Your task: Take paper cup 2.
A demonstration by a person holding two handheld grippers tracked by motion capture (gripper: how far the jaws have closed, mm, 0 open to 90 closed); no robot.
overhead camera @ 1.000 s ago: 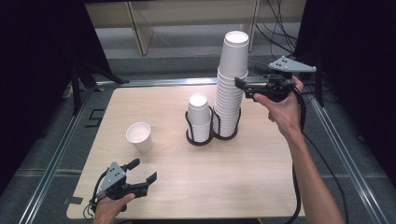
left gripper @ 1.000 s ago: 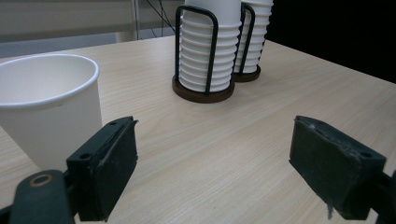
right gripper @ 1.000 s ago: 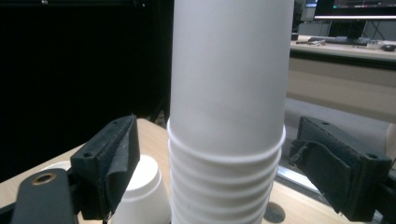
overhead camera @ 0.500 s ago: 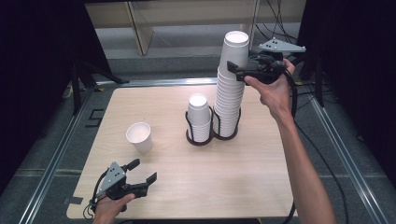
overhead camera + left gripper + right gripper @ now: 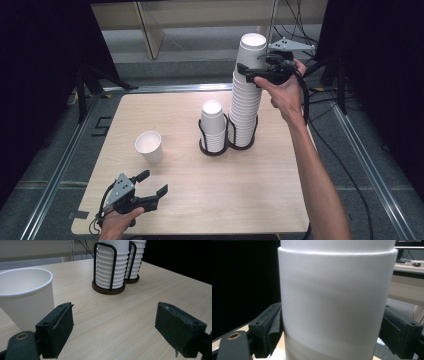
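A tall stack of white paper cups [image 5: 245, 110] and a shorter stack [image 5: 213, 125] stand in a black wire holder [image 5: 220, 148] at mid-table. My right gripper [image 5: 250, 75] is high up at the tall stack, its jaws on either side of the top cup [image 5: 334, 302]. Both pads lie at the cup's wall; I cannot tell whether they press. A single white cup [image 5: 149, 146] stands upright to the left. My left gripper [image 5: 154, 182] rests low near the front left edge, open and empty, with that cup [image 5: 25, 295] just beyond its left jaw.
The wooden table [image 5: 240, 195] has metal rails along its left and right sides. Cables and a wooden shelf frame [image 5: 150, 30] sit behind the far edge. In the left gripper view the holder [image 5: 108, 288] stands ahead across bare tabletop.
My right hand has moved left and up along the tall stack, bringing its jaws around the top cup. The left gripper and the single cup have kept still.
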